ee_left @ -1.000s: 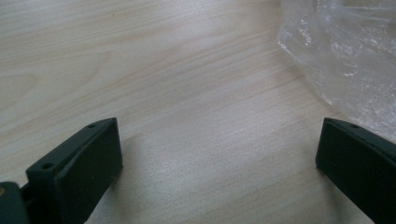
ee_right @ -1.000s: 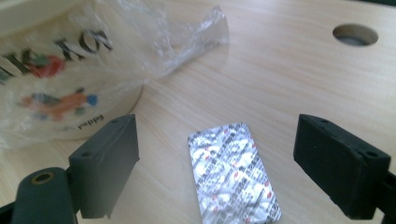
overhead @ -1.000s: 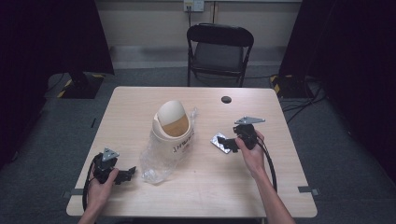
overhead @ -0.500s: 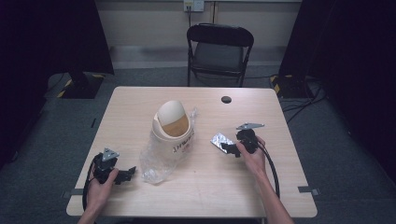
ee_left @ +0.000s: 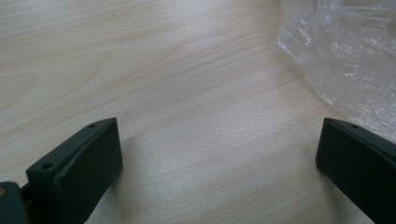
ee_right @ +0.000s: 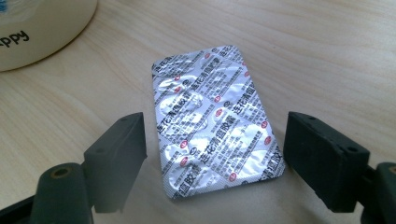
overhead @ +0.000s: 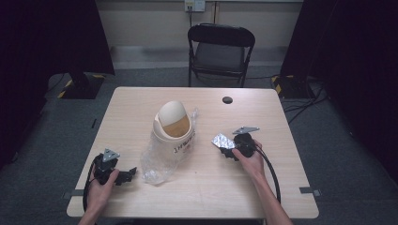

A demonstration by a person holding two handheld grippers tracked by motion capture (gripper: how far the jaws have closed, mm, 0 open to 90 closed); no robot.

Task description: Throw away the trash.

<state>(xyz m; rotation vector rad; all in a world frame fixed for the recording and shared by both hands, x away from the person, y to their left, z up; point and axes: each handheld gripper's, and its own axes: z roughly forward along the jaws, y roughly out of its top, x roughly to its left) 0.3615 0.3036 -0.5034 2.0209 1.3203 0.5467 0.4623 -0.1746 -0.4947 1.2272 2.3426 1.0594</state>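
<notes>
Right gripper view: silver foil blister pack (ee_right: 217, 121), red-and-black print, lies flat between closing, untouching jaws

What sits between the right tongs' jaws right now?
The silver blister pack lies flat on the table between the right tongs' jaws, which have been closing, pads not yet touching, in the right gripper view.

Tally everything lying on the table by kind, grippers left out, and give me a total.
Foil blister packs: 1
Cream swing-lid bins: 1
Clear plastic bags: 1
Small black round things: 1
Total: 4
</notes>
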